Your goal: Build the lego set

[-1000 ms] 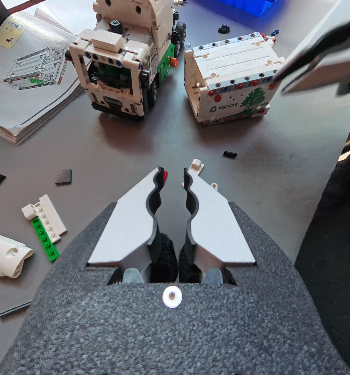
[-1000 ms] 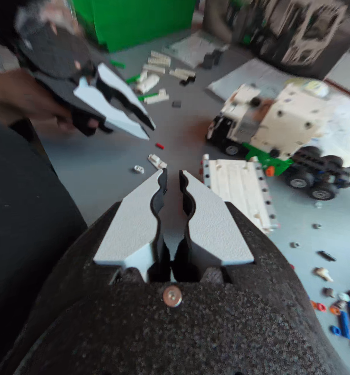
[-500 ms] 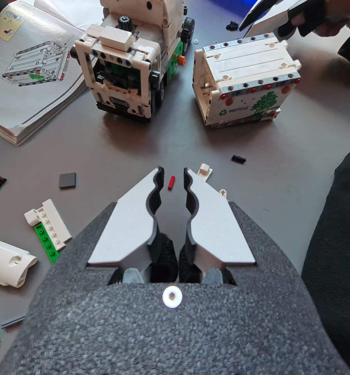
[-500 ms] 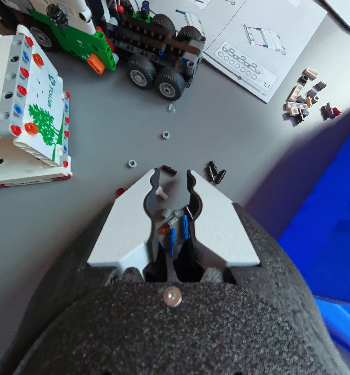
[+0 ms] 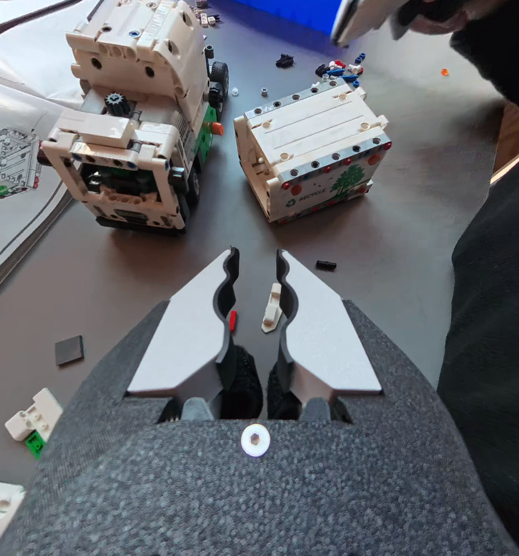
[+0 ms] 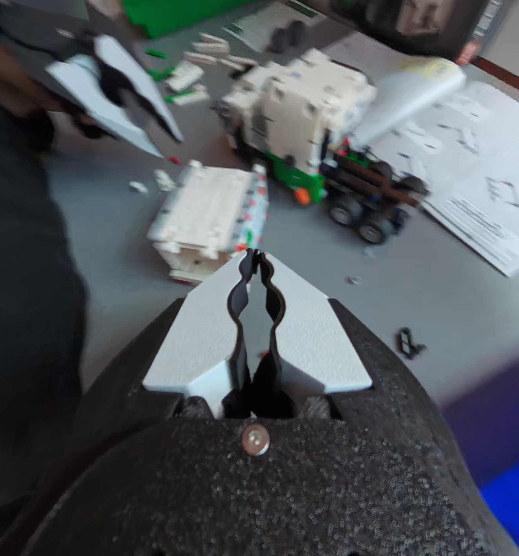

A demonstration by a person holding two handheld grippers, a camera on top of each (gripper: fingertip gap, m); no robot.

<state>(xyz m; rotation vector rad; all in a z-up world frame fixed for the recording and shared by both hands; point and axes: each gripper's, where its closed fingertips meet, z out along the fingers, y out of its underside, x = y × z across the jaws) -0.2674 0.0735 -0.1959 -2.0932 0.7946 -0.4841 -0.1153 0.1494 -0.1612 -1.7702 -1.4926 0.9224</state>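
Left wrist view: left claw (image 5: 256,255) released, held low over the dark desk (image 5: 402,270), fingers apart. Between them lie a small red pin (image 5: 232,320) and a small white piece (image 5: 272,310). Ahead stand the white truck (image 5: 132,135) and, beside it, the white container box (image 5: 309,153), which bears a green tree picture and printed lettering. Open instruction booklet (image 5: 8,162) at left carries printed diagrams. Right wrist view, blurred: right claw (image 6: 254,255) clenched on a tiny dark piece (image 6: 255,259) at the tips, above the desk near the box.
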